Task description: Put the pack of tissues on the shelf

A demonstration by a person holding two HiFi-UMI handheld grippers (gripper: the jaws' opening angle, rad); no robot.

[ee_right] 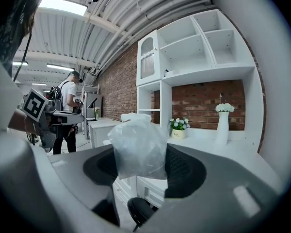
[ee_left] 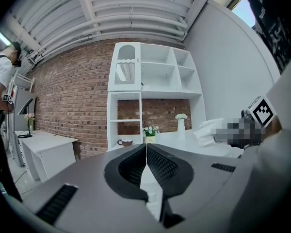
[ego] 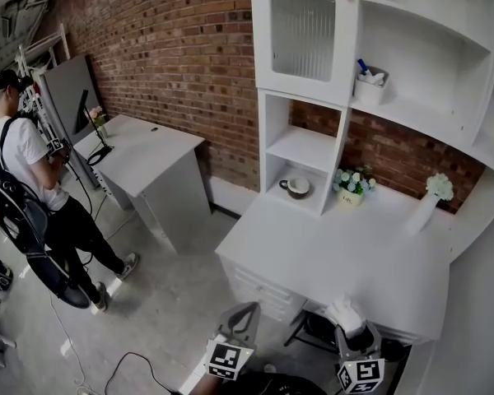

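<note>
At the far left of the head view a person stood on the concrete floor, beside a small white side desk set against the brick wall.

At lower centre of the same view, the left gripper was held off the front left corner of the main white desk. In the left gripper view its jaws met along a closed line, and nothing was between them.

At lower right of the head view, the right gripper had its jaws clamped on the pack of tissues. The right gripper view showed the pack, in clear plastic wrap, standing upright between the pads and rising above them. The pack was in the air at the desk's front edge, well apart from the shelf unit in the upper centre and right of the frame.

In the unit's lowest open compartment sat a cup on a saucer. To its right on the desk top stood a small pot of flowers, then a white vase with white blooms. A white container rested on an upper shelf. A black stool showed beneath the desk in the right gripper view.
</note>
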